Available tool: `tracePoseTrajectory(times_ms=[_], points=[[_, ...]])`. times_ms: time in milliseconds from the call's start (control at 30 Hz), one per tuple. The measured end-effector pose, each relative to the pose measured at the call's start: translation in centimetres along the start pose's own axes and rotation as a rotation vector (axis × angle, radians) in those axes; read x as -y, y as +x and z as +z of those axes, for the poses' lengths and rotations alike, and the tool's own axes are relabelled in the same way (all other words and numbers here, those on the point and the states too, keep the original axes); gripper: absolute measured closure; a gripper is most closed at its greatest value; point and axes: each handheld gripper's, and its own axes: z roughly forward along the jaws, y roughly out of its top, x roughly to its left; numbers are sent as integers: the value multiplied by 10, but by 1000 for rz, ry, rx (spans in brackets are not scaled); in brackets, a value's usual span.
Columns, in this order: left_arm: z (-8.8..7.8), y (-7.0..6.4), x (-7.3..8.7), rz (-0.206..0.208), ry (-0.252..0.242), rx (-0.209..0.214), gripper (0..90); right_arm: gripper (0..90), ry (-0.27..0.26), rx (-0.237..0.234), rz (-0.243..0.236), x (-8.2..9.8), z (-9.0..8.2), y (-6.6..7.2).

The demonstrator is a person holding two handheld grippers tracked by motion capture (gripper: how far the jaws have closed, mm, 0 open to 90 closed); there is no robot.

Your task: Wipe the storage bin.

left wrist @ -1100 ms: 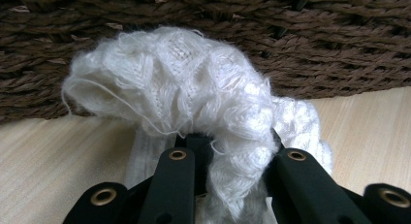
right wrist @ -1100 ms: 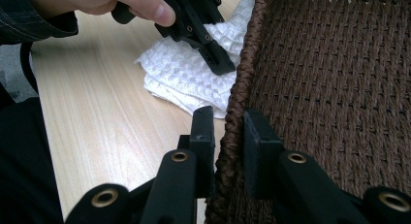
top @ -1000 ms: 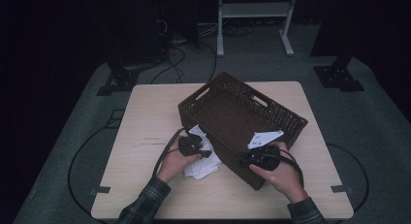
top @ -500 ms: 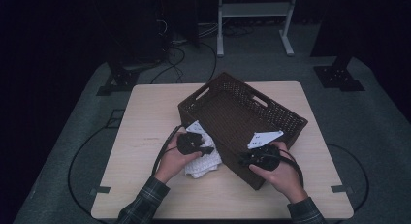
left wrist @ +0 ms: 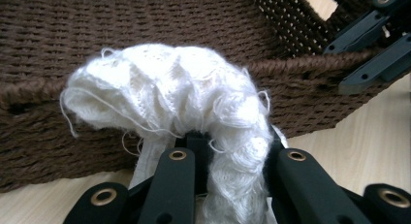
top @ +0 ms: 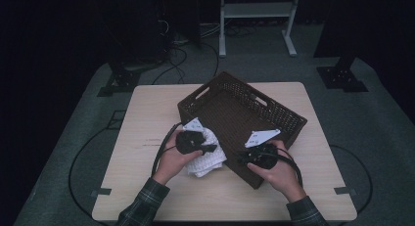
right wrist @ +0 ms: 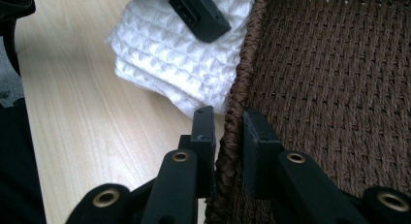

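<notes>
Left gripper (left wrist: 232, 151): clamped on the white knitted cloth (left wrist: 194, 98), bunched and arching over the jaws.
Right gripper (right wrist: 228, 124): pinching the brown wicker basket (top: 274, 113) rim.
Basket: long axis diagonal across the table (top: 147, 113).

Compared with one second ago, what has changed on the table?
The left gripper, shut on the white cloth, has lifted it a little off the table, beside the brown basket. The right gripper keeps its grip on the basket's rim; the basket has not moved.

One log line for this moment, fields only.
left gripper: shut on white cloth | right gripper: shut on basket rim | cloth: outside basket, beside its wall | table: wood
</notes>
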Motion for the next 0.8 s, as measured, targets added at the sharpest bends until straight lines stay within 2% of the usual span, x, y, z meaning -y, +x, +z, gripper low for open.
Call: tracePoseTrajectory(times_ms=[100, 167, 400, 500, 533, 633, 800], points=[[8, 5, 6, -21, 25, -1, 753, 762, 1, 0, -4, -2, 2, -1], [13, 8, 10, -18, 55, -6, 753, 762, 2, -2, -2, -3, 3, -1], [27, 14, 19, -35, 104, -5, 753, 761, 3, 0, -4, -4, 4, -2], [34, 17, 23, -39, 141, -20, 752, 762, 4, 2, 0, -6, 6, -2], [36, 18, 24, -52, 142, -18, 752, 762, 5, 4, -3, -7, 7, -2], [41, 22, 29, -58, 172, -25, 752, 762, 7, 14, -3, -9, 9, -2], [47, 24, 34, -68, 189, -27, 751, 764, 5, 9, -1, -11, 11, -3]])
